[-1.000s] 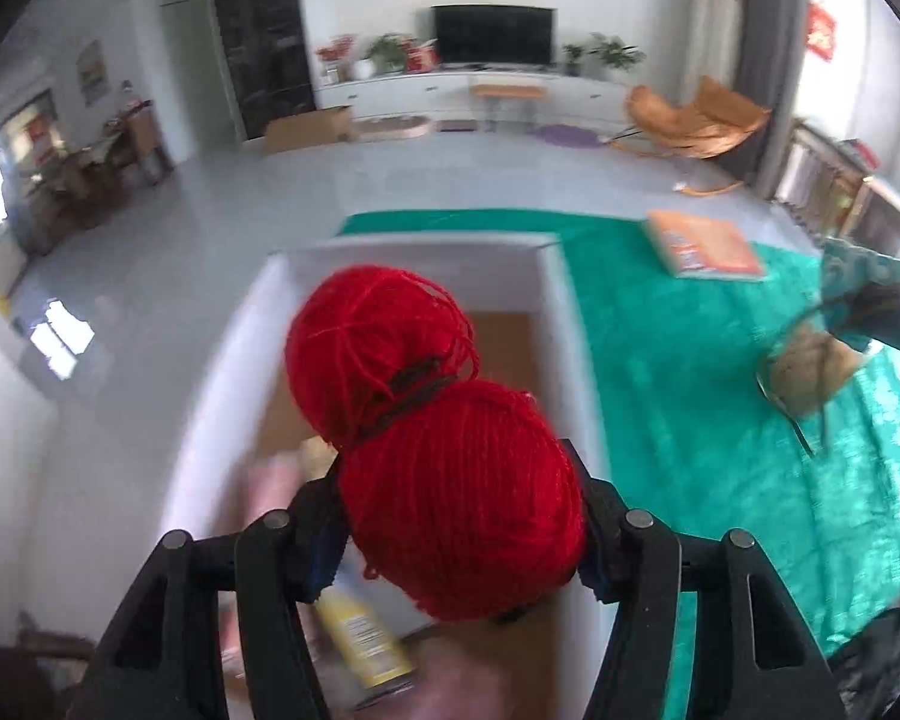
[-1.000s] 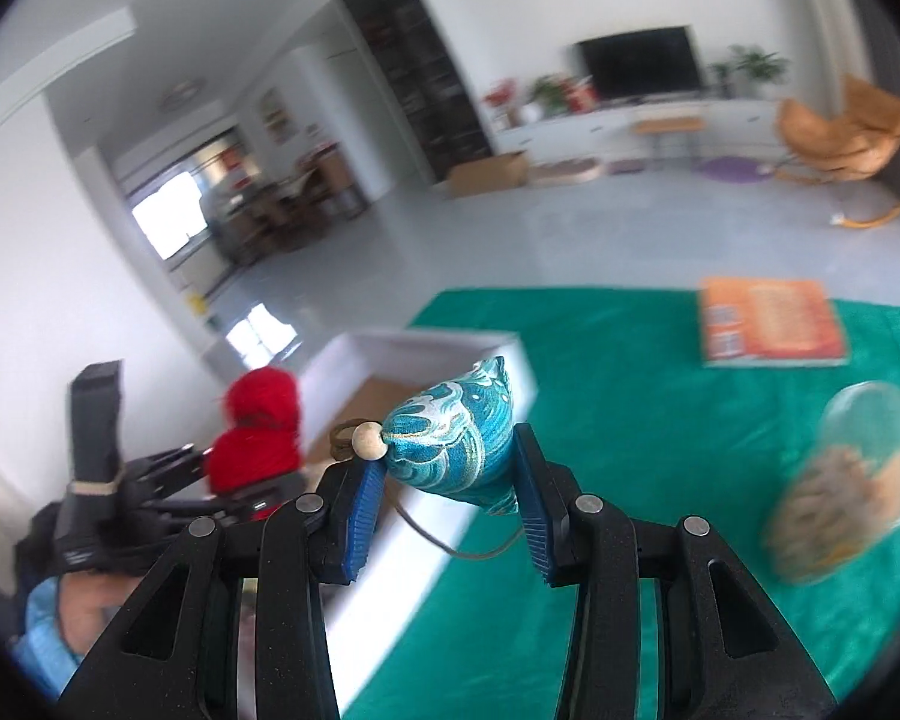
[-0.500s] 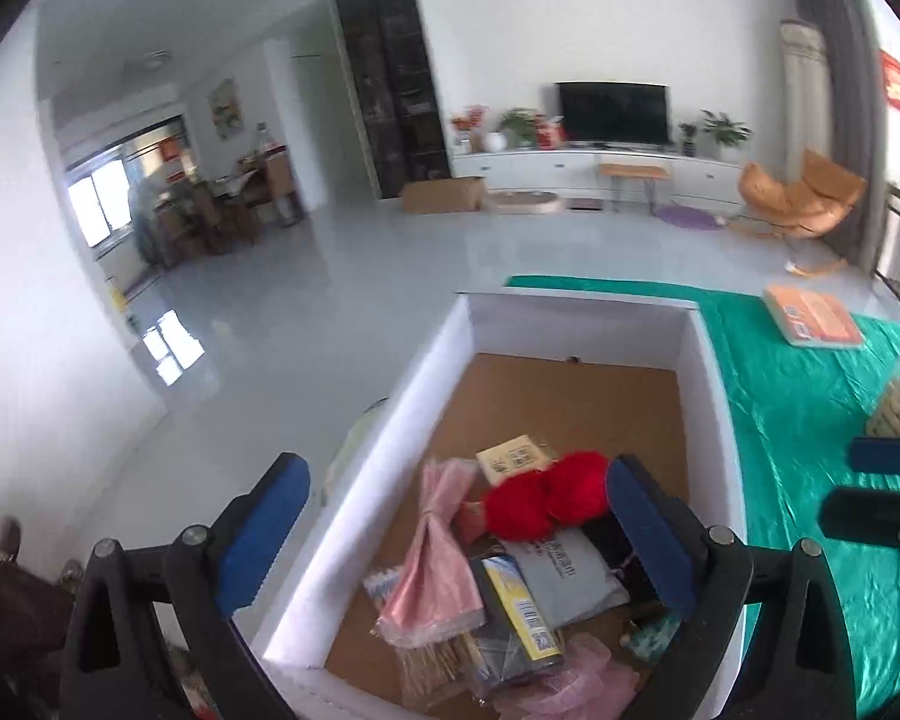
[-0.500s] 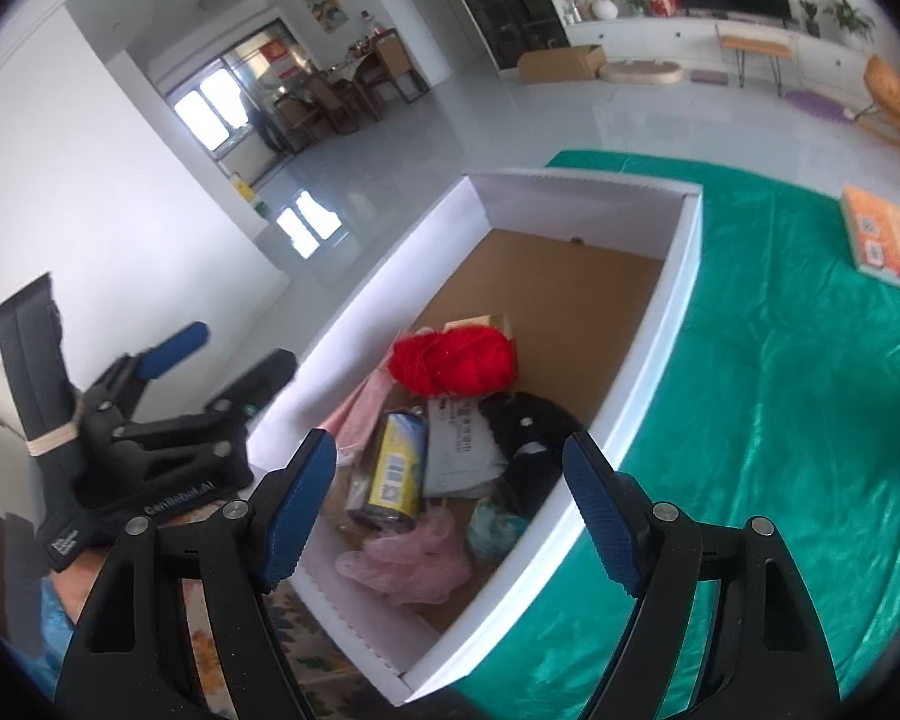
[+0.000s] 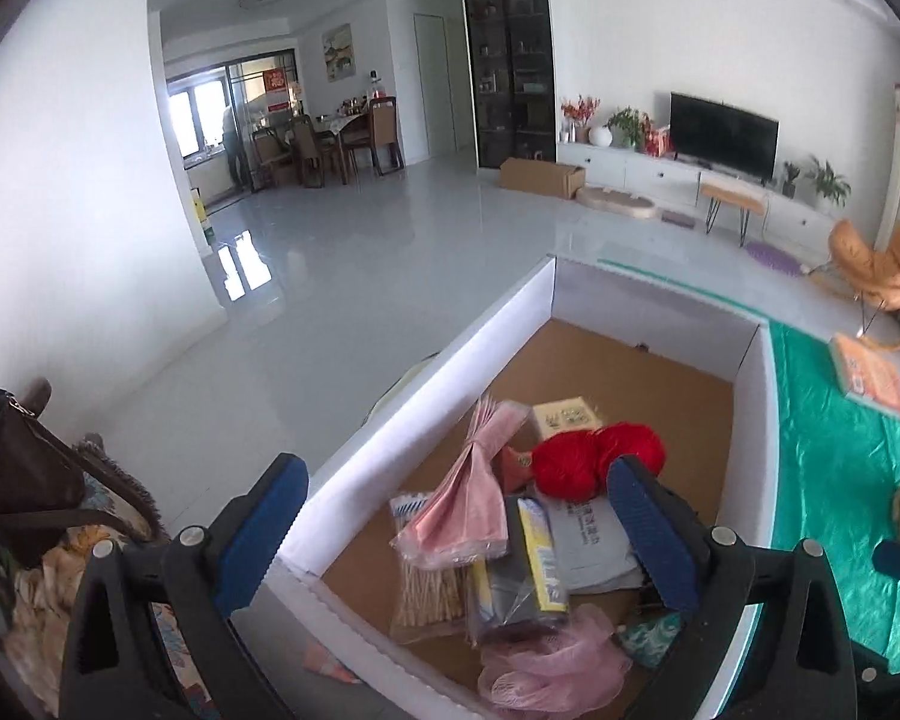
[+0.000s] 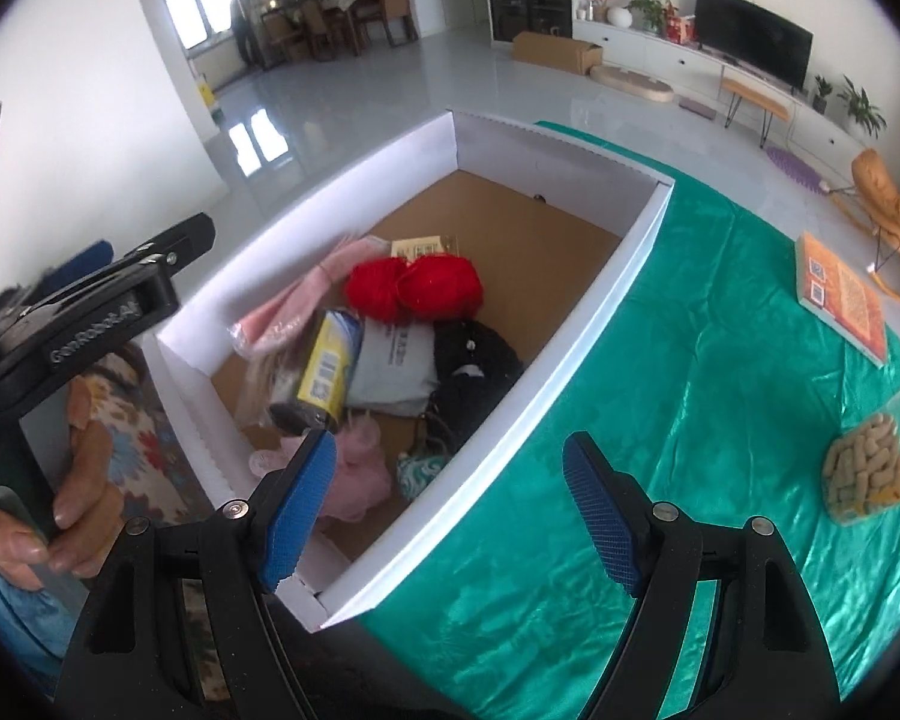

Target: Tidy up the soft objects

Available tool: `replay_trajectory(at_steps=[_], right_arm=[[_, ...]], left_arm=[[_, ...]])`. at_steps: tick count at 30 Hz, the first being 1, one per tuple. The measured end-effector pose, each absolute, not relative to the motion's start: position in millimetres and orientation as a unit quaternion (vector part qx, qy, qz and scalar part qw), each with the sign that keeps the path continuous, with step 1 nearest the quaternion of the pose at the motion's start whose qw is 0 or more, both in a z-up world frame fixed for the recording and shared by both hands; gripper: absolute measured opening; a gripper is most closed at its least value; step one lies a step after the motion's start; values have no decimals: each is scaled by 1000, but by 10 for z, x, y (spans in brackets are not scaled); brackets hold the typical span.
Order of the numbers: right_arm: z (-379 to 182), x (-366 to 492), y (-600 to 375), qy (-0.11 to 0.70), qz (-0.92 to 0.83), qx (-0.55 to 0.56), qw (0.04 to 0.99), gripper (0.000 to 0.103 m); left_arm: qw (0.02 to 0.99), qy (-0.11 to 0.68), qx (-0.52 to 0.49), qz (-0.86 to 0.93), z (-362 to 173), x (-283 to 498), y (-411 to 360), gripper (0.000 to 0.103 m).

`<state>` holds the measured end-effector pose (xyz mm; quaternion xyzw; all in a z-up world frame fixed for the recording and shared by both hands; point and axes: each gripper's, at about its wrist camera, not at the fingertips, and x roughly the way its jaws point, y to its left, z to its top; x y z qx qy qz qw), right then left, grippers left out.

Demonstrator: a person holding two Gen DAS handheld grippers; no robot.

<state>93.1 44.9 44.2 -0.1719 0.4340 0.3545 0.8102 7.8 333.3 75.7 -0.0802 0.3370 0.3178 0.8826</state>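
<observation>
Yarn (image 5: pixel 597 463) now lies in box (image 5: pixel 426 384); both tools emptied.

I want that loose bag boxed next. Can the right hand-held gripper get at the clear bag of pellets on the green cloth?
Probably yes. The right hand-held gripper is open and empty, and the bag of pellets lies alone on the green cloth to its right, with nothing between them.

A home's open living room. A television (image 5: pixel 723 133) stands on a low white cabinet (image 5: pixel 648 171). Beyond is a dining table (image 5: pixel 354 123) with chairs.
</observation>
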Motion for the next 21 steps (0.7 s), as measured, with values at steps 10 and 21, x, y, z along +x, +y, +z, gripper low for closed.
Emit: replay_trajectory(at_steps=[10, 21], right_arm=[[448, 856, 537, 419, 325, -201, 824, 80], [442, 848, 584, 423, 310, -202, 827, 80]], left_arm=[[891, 338, -17, 302, 759, 57, 3194, 100], [880, 379, -69, 277, 673, 59, 3337, 100]])
